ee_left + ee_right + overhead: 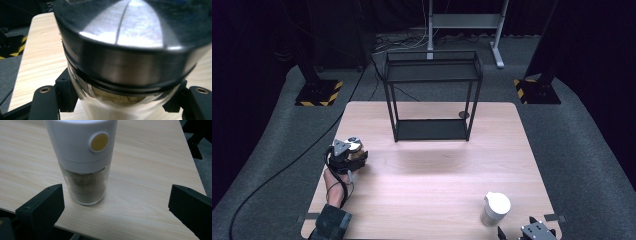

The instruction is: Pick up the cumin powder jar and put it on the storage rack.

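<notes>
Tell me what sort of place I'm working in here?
Probably a lab or recording studio, not a kitchen: a bare wooden table on grey carpet, dark surroundings, stands with hazard-striped bases, and loose cables on the floor behind a black wire shelf.

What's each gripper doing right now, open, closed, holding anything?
Left gripper: shut on the metal-lidded jar.
Right gripper: open, holding nothing; the white-capped grinder stands free between its jaws.

No readable txt, labels, brands or nos. on anything in view.
</notes>
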The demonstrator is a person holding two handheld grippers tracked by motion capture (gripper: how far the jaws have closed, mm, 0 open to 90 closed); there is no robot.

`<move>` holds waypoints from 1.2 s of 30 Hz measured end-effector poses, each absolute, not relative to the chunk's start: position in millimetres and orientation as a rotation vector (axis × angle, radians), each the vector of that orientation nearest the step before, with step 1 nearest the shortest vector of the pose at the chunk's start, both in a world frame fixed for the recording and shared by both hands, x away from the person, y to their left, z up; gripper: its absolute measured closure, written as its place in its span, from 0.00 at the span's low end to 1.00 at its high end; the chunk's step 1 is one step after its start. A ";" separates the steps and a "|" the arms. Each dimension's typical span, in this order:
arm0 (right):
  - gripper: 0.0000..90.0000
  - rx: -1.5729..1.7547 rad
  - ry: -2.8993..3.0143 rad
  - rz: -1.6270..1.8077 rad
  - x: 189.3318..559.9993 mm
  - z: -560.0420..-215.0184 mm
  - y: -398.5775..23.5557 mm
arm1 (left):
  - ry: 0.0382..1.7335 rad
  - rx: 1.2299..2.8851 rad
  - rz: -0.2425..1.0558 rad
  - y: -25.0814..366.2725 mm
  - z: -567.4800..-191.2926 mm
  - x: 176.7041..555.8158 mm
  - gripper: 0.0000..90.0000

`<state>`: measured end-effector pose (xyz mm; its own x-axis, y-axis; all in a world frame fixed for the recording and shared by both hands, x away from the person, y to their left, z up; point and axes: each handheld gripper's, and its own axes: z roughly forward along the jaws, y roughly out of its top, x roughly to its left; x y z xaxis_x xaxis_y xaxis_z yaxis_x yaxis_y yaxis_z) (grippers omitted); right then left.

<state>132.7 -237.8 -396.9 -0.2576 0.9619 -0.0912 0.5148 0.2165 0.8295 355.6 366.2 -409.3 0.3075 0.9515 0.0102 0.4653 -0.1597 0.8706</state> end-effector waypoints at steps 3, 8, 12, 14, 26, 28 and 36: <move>0.00 1.365 1.867 0.922 132.2 -397.3 -238.3 | 1.250 1.794 0.743 363.1 -405.6 357.2 0.34; 0.00 1.361 1.872 0.922 132.5 -396.9 -238.1 | 1.216 1.801 0.711 361.7 -401.5 358.0 0.34; 0.00 1.361 1.875 0.919 132.8 -396.5 -238.2 | 1.186 1.816 0.693 358.5 -396.9 359.9 0.34; 0.00 1.360 1.876 0.919 132.7 -396.4 -238.5 | 1.176 1.822 0.691 357.3 -395.8 360.6 0.34; 0.00 1.360 1.872 0.923 131.8 -395.6 -239.9 | 1.087 1.869 0.664 340.3 -383.9 370.8 0.34; 0.00 1.358 1.872 0.923 131.5 -395.7 -240.1 | 1.077 1.882 0.661 338.2 -383.1 373.0 0.34; 0.00 1.354 1.880 0.920 131.6 -395.5 -239.7 | 1.050 1.901 0.650 332.7 -379.8 378.4 0.34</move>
